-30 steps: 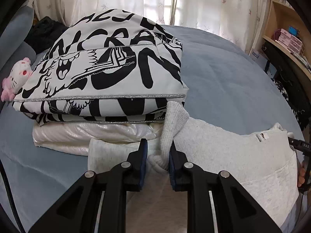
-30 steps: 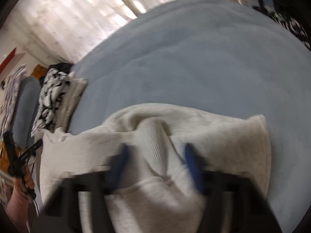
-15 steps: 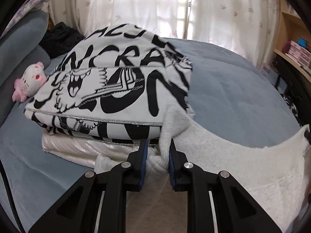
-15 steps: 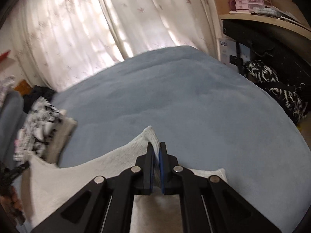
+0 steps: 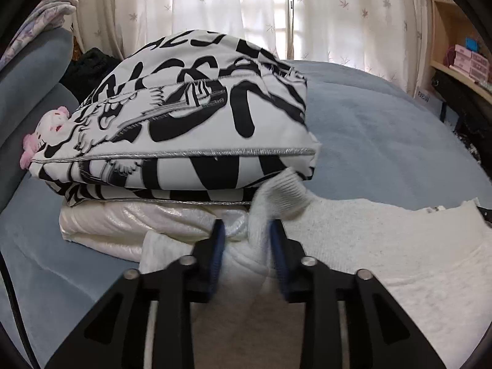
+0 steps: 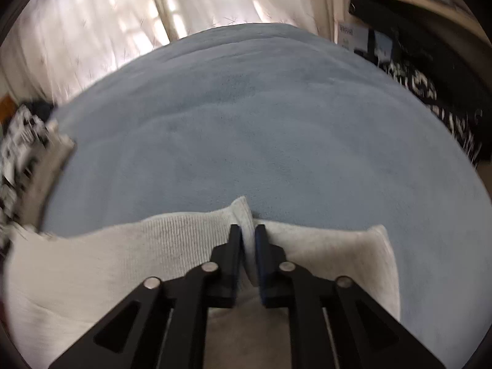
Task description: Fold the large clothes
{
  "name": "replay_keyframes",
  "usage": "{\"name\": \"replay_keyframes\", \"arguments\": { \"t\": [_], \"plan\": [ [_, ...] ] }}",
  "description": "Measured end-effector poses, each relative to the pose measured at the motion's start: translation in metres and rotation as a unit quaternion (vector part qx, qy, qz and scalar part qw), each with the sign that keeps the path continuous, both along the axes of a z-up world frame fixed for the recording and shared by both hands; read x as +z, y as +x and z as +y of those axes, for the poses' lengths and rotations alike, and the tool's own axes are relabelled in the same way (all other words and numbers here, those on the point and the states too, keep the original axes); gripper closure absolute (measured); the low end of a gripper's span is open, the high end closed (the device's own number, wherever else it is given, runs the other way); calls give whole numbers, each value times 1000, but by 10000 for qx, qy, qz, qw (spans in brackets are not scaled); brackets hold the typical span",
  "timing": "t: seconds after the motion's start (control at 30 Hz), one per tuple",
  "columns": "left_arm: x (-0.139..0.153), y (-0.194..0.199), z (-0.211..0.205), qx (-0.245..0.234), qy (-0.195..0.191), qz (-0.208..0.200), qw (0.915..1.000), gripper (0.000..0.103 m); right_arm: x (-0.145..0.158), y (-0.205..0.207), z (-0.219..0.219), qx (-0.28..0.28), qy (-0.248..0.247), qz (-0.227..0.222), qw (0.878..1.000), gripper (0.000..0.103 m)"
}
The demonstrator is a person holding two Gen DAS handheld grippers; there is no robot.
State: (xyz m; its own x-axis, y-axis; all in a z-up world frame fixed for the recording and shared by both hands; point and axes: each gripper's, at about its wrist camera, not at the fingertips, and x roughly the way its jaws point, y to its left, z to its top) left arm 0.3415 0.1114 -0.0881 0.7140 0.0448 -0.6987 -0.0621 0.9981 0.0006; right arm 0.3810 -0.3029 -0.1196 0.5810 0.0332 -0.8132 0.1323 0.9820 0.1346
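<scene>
A white knit sweatshirt (image 5: 384, 246) lies spread on the blue bed; it also shows in the right wrist view (image 6: 92, 261). My left gripper (image 5: 247, 240) stands with its jaws apart around a ribbed fold of the sweatshirt, blurred, right in front of the folded stack. My right gripper (image 6: 248, 246) is shut on the sweatshirt's ribbed edge and holds it just above the bed.
A folded stack stands at the left: a black-and-white printed garment (image 5: 190, 129) on a shiny white one (image 5: 129, 227). A pink-and-white plush toy (image 5: 43, 138) lies beside it. The blue bed (image 6: 261, 123) stretches ahead. Shelves and dark clothes (image 6: 430, 92) are at the right.
My left gripper's jaws have opened from their grip on the ribbed fold. My right gripper has dropped lower toward the bed with the edge still held.
</scene>
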Motion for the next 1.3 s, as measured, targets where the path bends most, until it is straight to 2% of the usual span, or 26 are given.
{"name": "replay_keyframes", "arguments": {
  "t": [0.07,0.2,0.27,0.37,0.43,0.53,0.63,0.7,0.77,0.87,1.1,1.3],
  "plan": [
    [13,-8,2,89,38,-80,9999,67,14,-9,-4,-116,270,-56,9996,83],
    [44,-27,-1,248,265,-300,9989,67,52,-39,9,121,564,-503,9971,82],
    [57,-38,-12,98,165,-411,9990,67,64,-49,28,396,564,-621,9957,82],
    [66,-48,-44,-188,-63,-371,9991,67,74,-65,74,896,666,-741,9910,82],
    [61,-50,-70,-372,-265,-271,9986,67,73,-69,106,1166,548,-783,9886,82],
    [40,-45,-102,-395,-297,-176,9986,67,53,-62,145,1359,393,-685,9876,82],
    [7,-32,-117,-246,-185,94,9995,67,20,-48,166,1276,75,-567,9902,81],
    [-18,-29,-120,-151,-81,247,9995,66,1,-42,165,1162,94,-608,9913,77],
    [-32,-31,-127,-174,225,39,9996,66,-11,-40,163,1103,176,-679,9914,76],
    [-38,-33,-135,-58,461,-145,9988,66,-13,-41,171,1102,-114,-798,9906,76],
    [-44,-31,-132,-51,300,-161,9994,67,-18,-42,174,1081,-244,-921,9896,76],
    [-45,-30,-127,-97,165,-104,9998,66,-18,-42,168,1097,-27,-905,9898,76]
  ]
}}
